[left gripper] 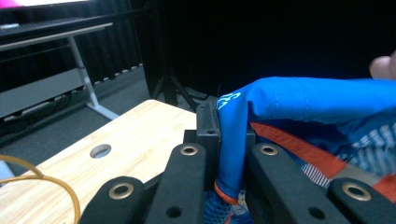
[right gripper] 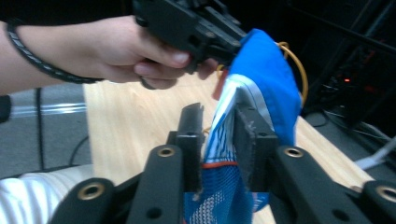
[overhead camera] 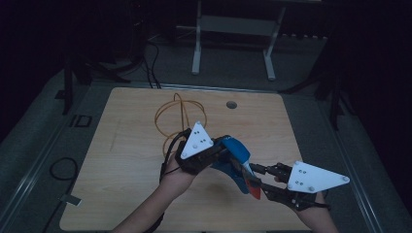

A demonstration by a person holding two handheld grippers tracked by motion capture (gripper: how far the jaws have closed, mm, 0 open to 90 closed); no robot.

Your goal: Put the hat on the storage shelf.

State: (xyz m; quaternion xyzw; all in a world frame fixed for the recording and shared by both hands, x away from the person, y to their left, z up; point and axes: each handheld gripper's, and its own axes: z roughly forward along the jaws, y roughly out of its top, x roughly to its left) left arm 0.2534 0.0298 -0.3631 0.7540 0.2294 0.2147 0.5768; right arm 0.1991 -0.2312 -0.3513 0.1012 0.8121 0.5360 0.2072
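My wooden table (overhead camera: 126, 160) has a round hole (overhead camera: 231, 104) near its far edge and a looped orange cable (overhead camera: 171, 114) lying on it, with a white-legged bench (overhead camera: 233, 29) standing beyond on the dark floor.

The cloth (left gripper: 299, 100) is bright blue with an orange-red band, white stripes and a blue mesh part; white lettering shows near its fold. Both grippers are black with brass-coloured rivets, each topped by a pale grey plate (overhead camera: 197, 140). The desk (overhead camera: 131, 160) is light wood grain. The cable (overhead camera: 170, 114) on it is yellow-orange.
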